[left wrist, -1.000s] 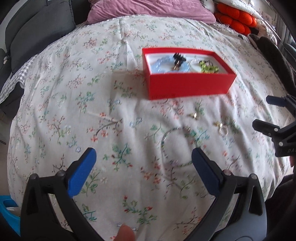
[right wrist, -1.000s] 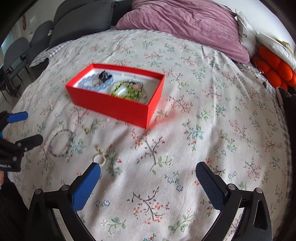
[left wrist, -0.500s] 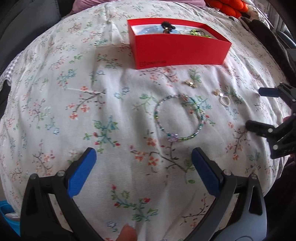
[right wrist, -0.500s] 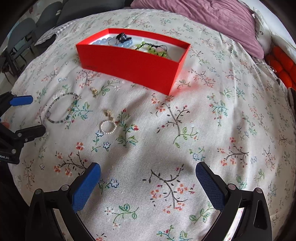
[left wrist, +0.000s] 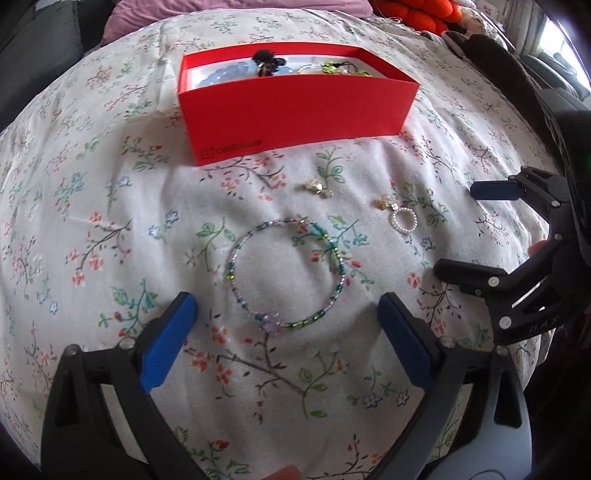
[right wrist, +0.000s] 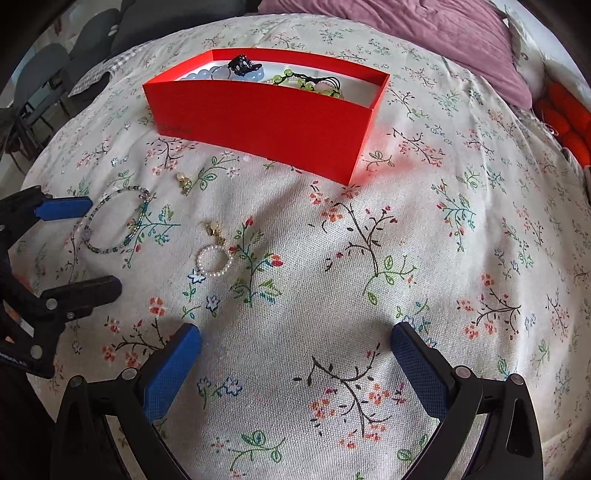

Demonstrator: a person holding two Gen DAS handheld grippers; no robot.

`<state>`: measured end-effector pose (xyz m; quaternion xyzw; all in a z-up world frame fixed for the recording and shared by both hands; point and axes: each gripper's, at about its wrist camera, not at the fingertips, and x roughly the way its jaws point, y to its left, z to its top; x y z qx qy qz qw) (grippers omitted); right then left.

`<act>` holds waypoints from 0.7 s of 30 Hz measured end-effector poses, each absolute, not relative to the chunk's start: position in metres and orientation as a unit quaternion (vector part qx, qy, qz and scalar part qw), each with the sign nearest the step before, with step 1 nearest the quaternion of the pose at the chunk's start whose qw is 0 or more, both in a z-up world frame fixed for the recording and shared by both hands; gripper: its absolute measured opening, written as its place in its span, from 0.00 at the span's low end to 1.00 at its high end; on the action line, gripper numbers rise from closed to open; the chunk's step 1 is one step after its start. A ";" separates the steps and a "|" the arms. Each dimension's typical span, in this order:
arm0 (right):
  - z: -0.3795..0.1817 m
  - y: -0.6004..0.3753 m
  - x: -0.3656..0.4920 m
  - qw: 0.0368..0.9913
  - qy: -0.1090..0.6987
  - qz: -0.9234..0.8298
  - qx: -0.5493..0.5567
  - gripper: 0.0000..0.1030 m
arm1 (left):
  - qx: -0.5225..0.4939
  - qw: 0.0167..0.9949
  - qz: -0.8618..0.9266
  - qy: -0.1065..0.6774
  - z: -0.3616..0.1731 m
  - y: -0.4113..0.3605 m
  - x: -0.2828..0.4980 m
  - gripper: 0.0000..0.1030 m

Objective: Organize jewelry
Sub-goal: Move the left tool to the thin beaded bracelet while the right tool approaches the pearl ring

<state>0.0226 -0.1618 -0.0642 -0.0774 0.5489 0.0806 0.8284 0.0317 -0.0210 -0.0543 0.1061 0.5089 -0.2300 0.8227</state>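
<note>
A red box (left wrist: pixel 295 118) (right wrist: pixel 266 118) stands on the floral bedspread and holds a blue bead bracelet (left wrist: pixel 225 75), a black piece and a green bracelet (right wrist: pixel 295 79). In front of it lie a green-blue beaded bracelet (left wrist: pixel 288 273) (right wrist: pixel 114 221), a small pearl ring with a gold charm (left wrist: pixel 402 220) (right wrist: pixel 214 260) and a gold earring (left wrist: pixel 317 186) (right wrist: pixel 183 181). My left gripper (left wrist: pixel 288 339) is open just before the beaded bracelet. My right gripper (right wrist: pixel 295 365) is open and empty, low over the cloth to the right of the pearl ring.
A purple pillow (right wrist: pixel 443 33) lies at the head of the bed. An orange knitted cushion (right wrist: pixel 565 122) is at the right edge. Dark grey chairs (right wrist: pixel 44 74) stand beyond the bed's left side.
Both grippers have moved forward and lower toward the loose jewelry. The beaded bracelet now lies just ahead of my left fingers. Both stay open.
</note>
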 end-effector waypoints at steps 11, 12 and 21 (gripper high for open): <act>-0.060 -0.159 0.035 0.822 0.558 0.084 -0.078 1.00 | 0.100 0.828 -0.237 0.499 -0.049 -0.016 0.038 0.53; -0.059 -0.157 0.035 0.823 0.555 0.088 -0.080 1.00 | 0.103 0.828 -0.238 0.497 -0.049 -0.016 0.037 0.52; -0.051 -0.131 0.035 0.829 0.535 0.132 -0.089 0.87 | 0.105 0.826 -0.245 0.498 -0.046 -0.012 0.034 0.43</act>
